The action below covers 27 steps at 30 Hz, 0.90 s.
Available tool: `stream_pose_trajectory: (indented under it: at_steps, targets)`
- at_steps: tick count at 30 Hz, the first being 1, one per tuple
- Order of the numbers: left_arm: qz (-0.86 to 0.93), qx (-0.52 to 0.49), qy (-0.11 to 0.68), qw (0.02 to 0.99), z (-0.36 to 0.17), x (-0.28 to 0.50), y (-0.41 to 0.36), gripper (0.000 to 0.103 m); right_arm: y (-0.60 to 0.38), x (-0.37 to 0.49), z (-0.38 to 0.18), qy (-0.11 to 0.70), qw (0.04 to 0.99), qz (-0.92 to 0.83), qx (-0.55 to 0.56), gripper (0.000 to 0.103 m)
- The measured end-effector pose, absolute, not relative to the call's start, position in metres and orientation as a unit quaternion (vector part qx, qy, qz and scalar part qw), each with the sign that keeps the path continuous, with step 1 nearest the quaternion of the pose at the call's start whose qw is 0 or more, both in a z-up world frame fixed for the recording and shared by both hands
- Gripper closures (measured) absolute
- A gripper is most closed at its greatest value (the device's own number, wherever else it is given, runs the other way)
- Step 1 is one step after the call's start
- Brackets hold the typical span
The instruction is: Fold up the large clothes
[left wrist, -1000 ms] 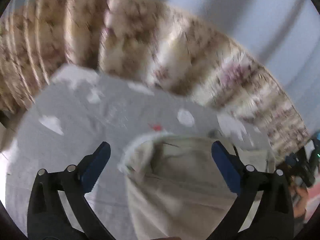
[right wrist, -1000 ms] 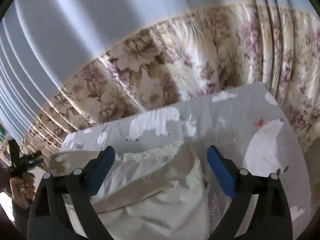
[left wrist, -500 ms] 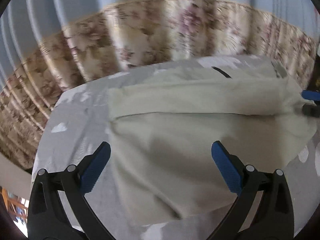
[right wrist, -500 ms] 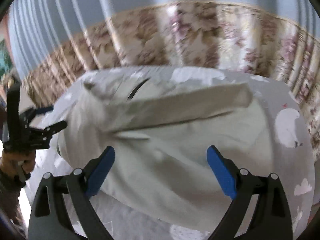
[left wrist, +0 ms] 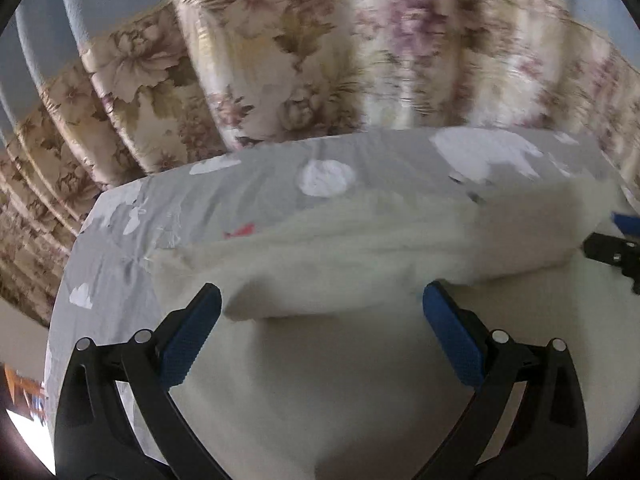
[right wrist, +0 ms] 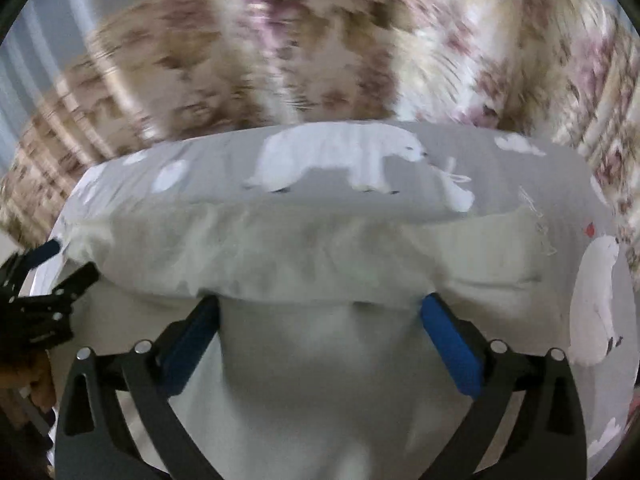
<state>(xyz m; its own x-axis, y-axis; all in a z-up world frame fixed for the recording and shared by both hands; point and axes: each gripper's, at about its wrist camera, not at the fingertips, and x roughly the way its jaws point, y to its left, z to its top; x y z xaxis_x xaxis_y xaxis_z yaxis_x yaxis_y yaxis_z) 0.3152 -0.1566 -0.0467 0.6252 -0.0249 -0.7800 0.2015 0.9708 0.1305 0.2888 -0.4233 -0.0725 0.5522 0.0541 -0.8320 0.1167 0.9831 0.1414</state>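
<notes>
Since half a second ago, both views have dropped lower over the cloth, and a folded-over band now lies across it right in front of my tools.

I see a large cream garment [left wrist: 360, 392] spread on a bed covered by a grey sheet [left wrist: 168, 208] printed with white bears. Floral curtains [left wrist: 320, 60] hang behind the bed.

My left tool [left wrist: 320, 312] is released, its blue pads spread wide, holding nothing. The garment's folded band [left wrist: 340, 256] lies just ahead of the fingertips, its near edge about level with them. The band's long axis runs left to right, crosswise to my tool's reach.

My right tool [right wrist: 320, 316] is also released and empty. Its two pad tips sit right at the band's near edge [right wrist: 304, 264], possibly just under it; I cannot tell whether they touch.

At the right edge of the left view I see the other tool, beside the band's right end. So each tool is close to one end of the band, and the right one looks slightly nearer its edge.

I judge that the next fold goes across this long axis, with both tools working together.
</notes>
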Motion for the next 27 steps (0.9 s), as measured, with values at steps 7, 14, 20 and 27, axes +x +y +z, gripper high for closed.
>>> stream_pose_trajectory:
  at_steps: [7, 14, 20, 27]
  targets:
    - [-0.015, 0.123, 0.417, 0.9, -0.052, 0.341, -0.148, 0.003, -0.469, 0.307, -0.089, 0.476, 0.871, -0.092, 0.075, 0.003]
    - [0.014, 0.152, 0.404, 0.902, -0.061, 0.327, -0.121, 0.003, -0.527, 0.272, -0.089, 0.462, 0.871, -0.117, 0.12, 0.003]
    - [-0.011, 0.146, 0.358, 0.922, -0.03, 0.268, -0.117, 0.003, -0.542, 0.197, -0.051, 0.413, 0.898, -0.043, 0.146, 0.002]
    - [-0.084, 0.101, 0.349, 0.928, -0.015, 0.218, -0.158, 0.003, -0.543, 0.168, -0.08, 0.435, 0.891, -0.034, 0.123, 0.002]
